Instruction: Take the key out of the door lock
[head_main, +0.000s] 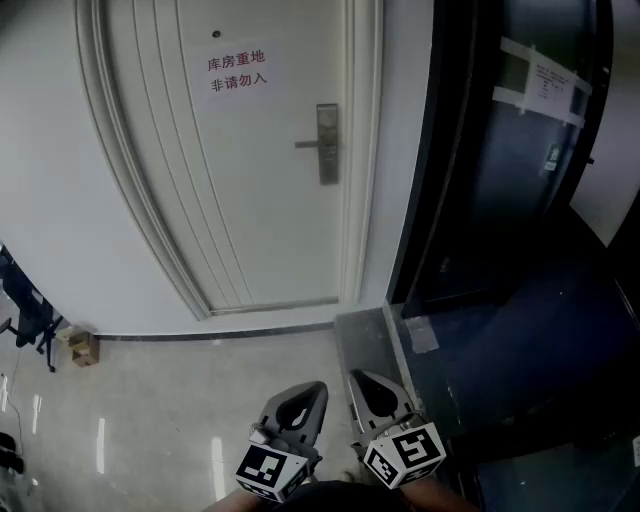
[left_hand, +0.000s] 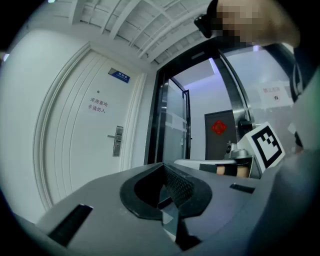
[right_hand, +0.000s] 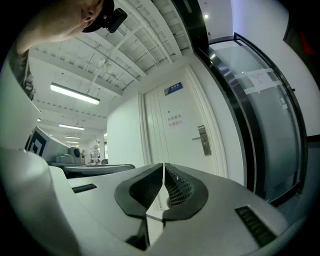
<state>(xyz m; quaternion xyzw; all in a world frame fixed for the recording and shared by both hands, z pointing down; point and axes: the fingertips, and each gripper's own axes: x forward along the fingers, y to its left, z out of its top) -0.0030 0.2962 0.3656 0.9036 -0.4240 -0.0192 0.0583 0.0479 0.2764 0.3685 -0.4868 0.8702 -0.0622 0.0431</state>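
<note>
A white door stands shut ahead, with a metal lock plate and lever handle on its right side. The same handle shows small in the left gripper view, and the handle in the right gripper view. No key is distinguishable at this distance. My left gripper and right gripper are held low, close to my body and far from the door. Both have their jaws together with nothing between them.
A paper sign with red characters is stuck on the door. Right of the door stands a dark glass door with taped notices. A small cardboard box and a chair base sit on the floor at the left.
</note>
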